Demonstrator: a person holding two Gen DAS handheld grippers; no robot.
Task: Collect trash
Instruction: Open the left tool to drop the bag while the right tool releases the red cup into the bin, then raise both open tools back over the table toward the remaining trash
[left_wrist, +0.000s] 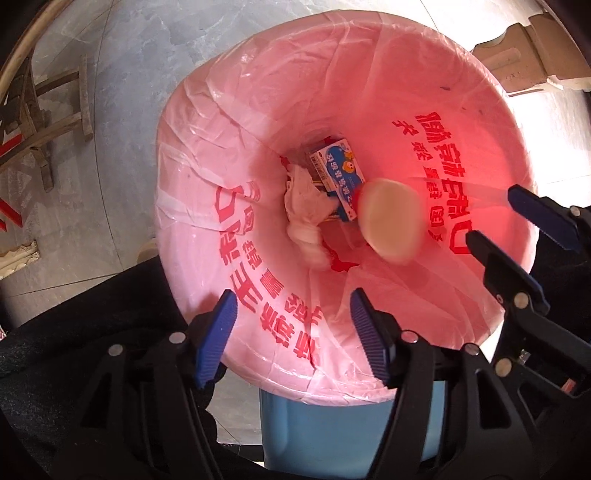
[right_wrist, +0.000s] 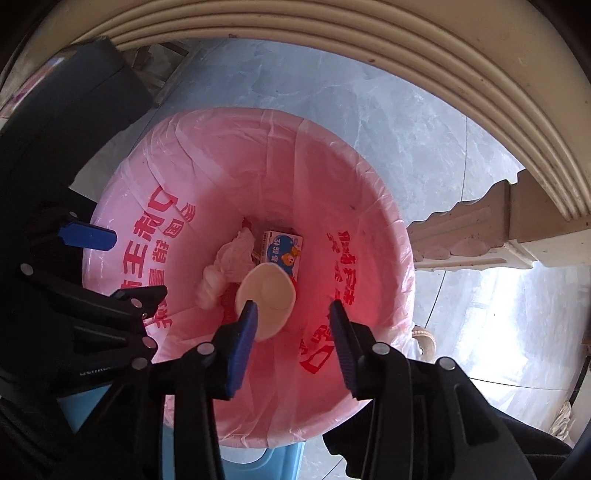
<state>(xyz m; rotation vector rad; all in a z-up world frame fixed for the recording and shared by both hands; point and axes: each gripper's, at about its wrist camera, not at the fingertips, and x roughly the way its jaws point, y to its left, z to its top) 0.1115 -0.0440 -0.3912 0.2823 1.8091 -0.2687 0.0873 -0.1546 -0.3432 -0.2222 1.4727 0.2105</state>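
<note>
Both my left fingers (left_wrist: 291, 332) and right fingers (right_wrist: 291, 343) are spread apart, empty, above the pink-lined blue plastic bin (left_wrist: 369, 92). A blurred cream paper cup (right_wrist: 266, 291) hangs inside it, over the blue cardboard box (left_wrist: 334, 177) and crumpled white tissue (left_wrist: 303, 203).

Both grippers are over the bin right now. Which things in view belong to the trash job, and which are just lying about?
Part of the job:
- pale cup, loose in the bin mouth
- blue carton
- crumpled tissue
- pink bag lining the blue bin
- right gripper and left gripper, both open

Just around:
- wooden stool
- carved table leg
</note>
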